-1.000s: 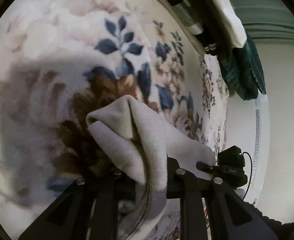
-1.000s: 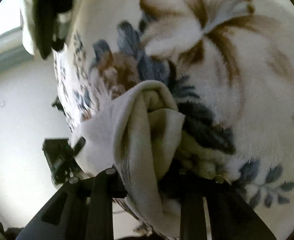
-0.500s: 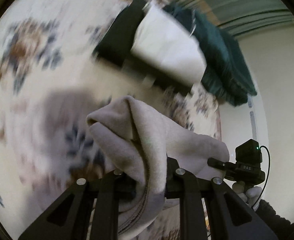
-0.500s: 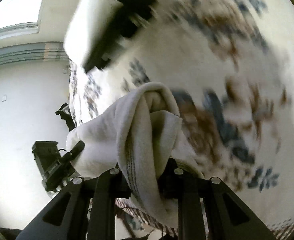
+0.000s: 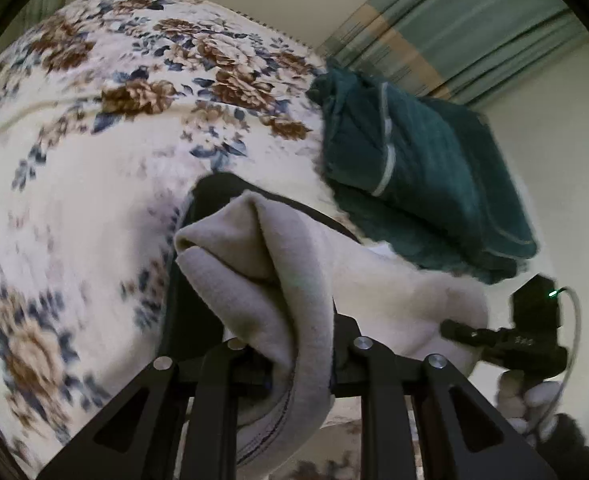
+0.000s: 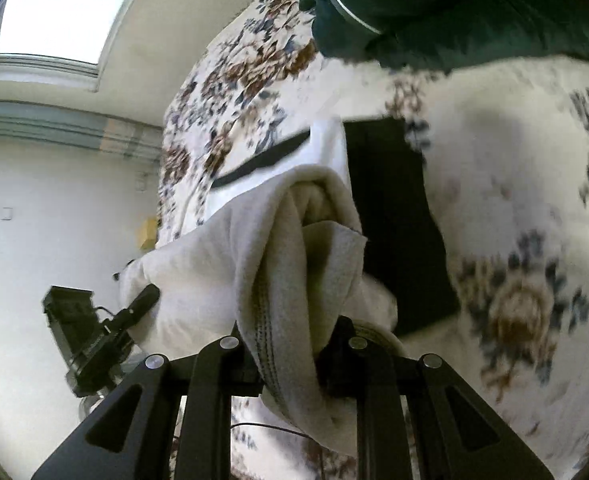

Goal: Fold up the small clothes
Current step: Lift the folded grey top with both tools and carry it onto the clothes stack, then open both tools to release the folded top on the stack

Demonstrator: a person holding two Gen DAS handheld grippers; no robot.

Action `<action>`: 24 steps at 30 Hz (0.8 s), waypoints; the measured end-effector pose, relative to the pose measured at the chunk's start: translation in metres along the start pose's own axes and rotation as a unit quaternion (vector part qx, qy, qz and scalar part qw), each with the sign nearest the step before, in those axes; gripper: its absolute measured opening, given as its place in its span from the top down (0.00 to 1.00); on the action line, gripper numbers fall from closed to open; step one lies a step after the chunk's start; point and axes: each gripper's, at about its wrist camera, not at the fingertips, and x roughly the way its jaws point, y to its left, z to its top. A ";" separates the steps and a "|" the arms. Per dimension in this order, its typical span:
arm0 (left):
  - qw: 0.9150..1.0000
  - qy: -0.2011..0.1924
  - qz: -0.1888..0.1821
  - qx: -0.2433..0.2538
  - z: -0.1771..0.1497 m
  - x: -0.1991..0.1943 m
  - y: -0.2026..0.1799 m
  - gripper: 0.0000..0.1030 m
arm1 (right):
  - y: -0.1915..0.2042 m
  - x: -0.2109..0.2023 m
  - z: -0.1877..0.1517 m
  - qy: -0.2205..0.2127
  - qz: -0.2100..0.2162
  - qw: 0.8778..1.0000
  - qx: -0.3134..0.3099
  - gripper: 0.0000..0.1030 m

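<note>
A small cream-grey fleece garment point(image 5: 278, 272) hangs stretched between my two grippers, lifted above the floral bedspread point(image 5: 74, 168). My left gripper point(image 5: 294, 356) is shut on one bunched end of it. My right gripper point(image 6: 290, 352) is shut on the other bunched end point(image 6: 294, 264). Each view shows the opposite gripper: the right one point(image 5: 526, 340) at the lower right of the left wrist view, the left one point(image 6: 94, 332) at the lower left of the right wrist view.
A dark green folded blanket point(image 5: 414, 168) lies at the bed's far side, also at the top of the right wrist view point(image 6: 454, 8). A black garment point(image 6: 394, 232) and a white one point(image 6: 278, 160) lie on the bedspread beyond the held cloth. Curtains point(image 5: 454, 28) hang behind.
Both grippers have lifted the garment up off the bedspread and tilted upward. The bed has dropped away and the far pile, wall and window have come into view.
</note>
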 end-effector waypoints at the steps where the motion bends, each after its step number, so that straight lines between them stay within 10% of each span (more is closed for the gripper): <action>1: 1.000 0.008 0.027 0.013 0.005 0.008 -0.001 0.81 | 0.003 0.006 0.009 0.001 -0.008 1.000 -0.001 0.80; 10: 0.983 0.001 0.173 0.062 0.009 0.033 -0.009 0.51 | 0.025 0.042 0.035 0.011 -0.157 0.986 -0.046 0.65; 13: 0.976 -0.004 0.206 0.070 0.004 0.034 -0.011 0.01 | 0.038 0.045 0.026 0.003 -0.220 0.972 -0.082 0.50; 19: 0.966 -0.020 0.244 0.077 -0.016 0.027 -0.020 0.00 | 0.062 0.035 -0.002 -0.037 -0.311 0.941 -0.132 0.06; 24: 0.961 -0.032 0.261 0.087 -0.038 0.013 -0.035 0.00 | 0.068 0.023 -0.043 -0.062 -0.362 0.919 -0.146 0.02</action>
